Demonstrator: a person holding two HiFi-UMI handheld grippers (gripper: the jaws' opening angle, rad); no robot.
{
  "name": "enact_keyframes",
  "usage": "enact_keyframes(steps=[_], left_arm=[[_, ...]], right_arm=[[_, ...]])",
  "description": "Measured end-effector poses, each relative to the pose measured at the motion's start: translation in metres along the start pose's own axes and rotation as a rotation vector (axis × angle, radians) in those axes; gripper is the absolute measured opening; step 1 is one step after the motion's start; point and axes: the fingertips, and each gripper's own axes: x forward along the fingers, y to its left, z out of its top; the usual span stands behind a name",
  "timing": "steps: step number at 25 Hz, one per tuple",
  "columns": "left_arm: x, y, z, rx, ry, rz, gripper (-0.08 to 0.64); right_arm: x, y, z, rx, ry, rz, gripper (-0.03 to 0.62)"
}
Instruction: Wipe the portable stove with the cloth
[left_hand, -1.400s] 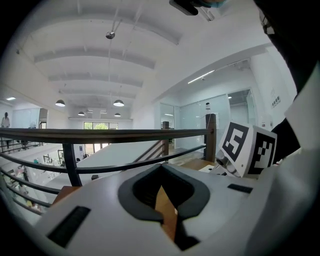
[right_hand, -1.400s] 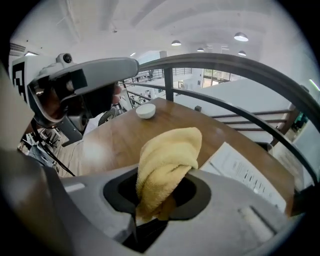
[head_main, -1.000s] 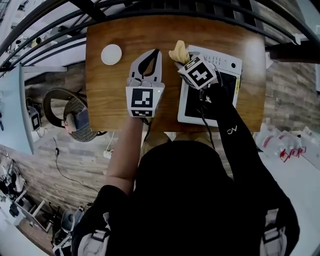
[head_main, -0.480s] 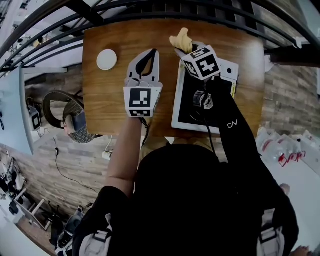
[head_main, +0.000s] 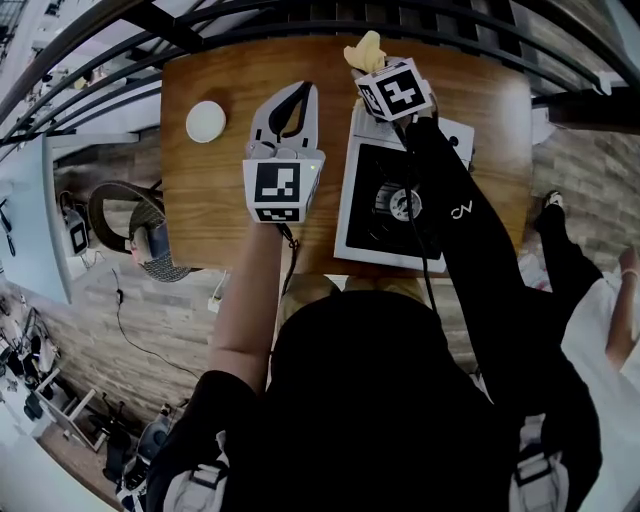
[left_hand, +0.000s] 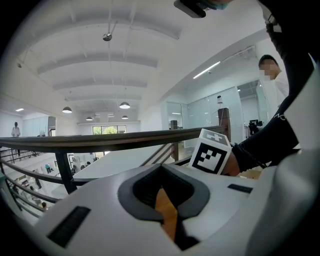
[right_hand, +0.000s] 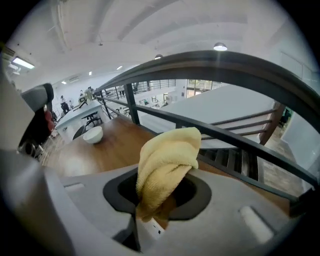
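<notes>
Head view: white, black-topped portable stove (head_main: 362, 190) on brown wooden desk (head_main: 210, 190).
Right gripper (head_main: 367, 72): clamped on folded yellow cloth (head_main: 364, 50), beyond stove's far edge.
Left gripper (head_main: 303, 92): jaws together, empty, beside stove.

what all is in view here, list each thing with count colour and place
table: 1, brown wood, centre
portable stove: 1, white with black top, right half of table
cloth: 1, yellow, pinched in the right tool at the stove's far edge
bowl: 1, white, far left of table
railing: 1, dark, beyond the table
left tool: 1, grey-white, left of stove, jaws together, empty
right tool: 1, grey-white, far end of stove, shut on cloth
</notes>
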Motion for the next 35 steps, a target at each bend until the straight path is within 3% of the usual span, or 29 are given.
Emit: enact_keyframes(steps=[5, 10, 22, 35], left_arm=[[0.017, -0.018, 0.001, 0.009, 0.010, -0.022, 0.006], [0.030, -0.040, 0.001, 0.013, 0.002, -0.064, 0.006], [0.073, -0.124, 0.002, 0.019, 0.007, -0.207, 0.006], [0.065, -0.141, 0.010, 0.038, -0.007, -0.222, 0.006]], right_arm=[[-0.003, -0.011, -0.037, -0.031, 0.096, 0.009, 0.109], [-0.022, -0.039, -0.076, 0.002, 0.172, -0.032, 0.109], [-0.091, -0.139, -0.156, 0.107, 0.215, -0.188, 0.109], [-0.122, -0.150, -0.159, 0.109, 0.145, -0.259, 0.109]])
